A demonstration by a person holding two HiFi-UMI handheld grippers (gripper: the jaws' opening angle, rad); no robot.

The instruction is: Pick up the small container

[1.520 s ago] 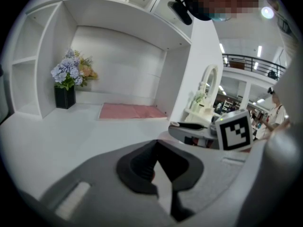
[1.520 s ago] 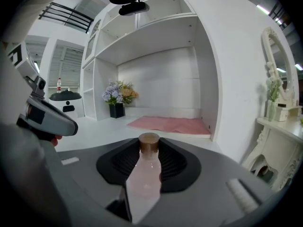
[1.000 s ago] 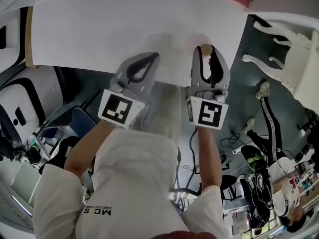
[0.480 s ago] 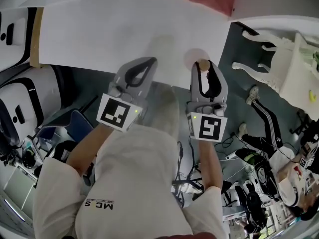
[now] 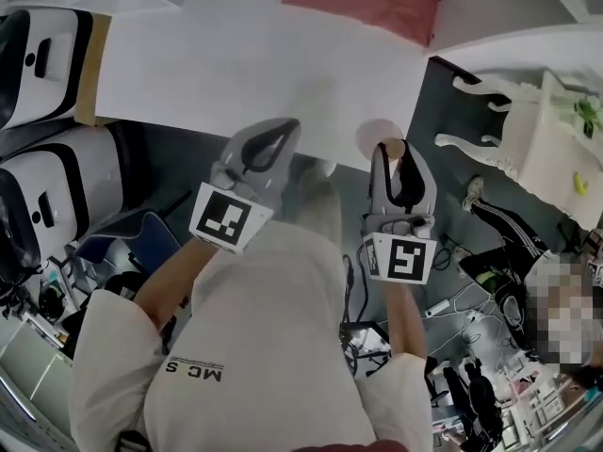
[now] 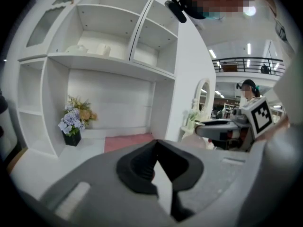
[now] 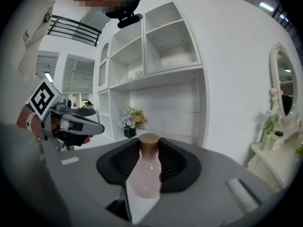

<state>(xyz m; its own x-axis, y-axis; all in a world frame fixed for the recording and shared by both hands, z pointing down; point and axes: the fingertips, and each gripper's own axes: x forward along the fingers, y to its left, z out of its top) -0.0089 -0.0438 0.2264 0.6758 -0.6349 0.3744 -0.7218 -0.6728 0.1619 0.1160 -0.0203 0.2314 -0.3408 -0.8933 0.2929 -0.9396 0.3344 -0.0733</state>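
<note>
My right tool [image 5: 389,149] clamps the small container [image 7: 144,174], a pale pink bottle with a brown cap, upright between its pads, held above the near edge of the white worktop [image 5: 236,55]. My left tool [image 5: 275,132], just beside it, is closed on nothing.

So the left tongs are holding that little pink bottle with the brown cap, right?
Not quite: the right tongs hold the pink bottle with the brown cap, as the right gripper view shows. The left tongs are shut on nothing.
</note>
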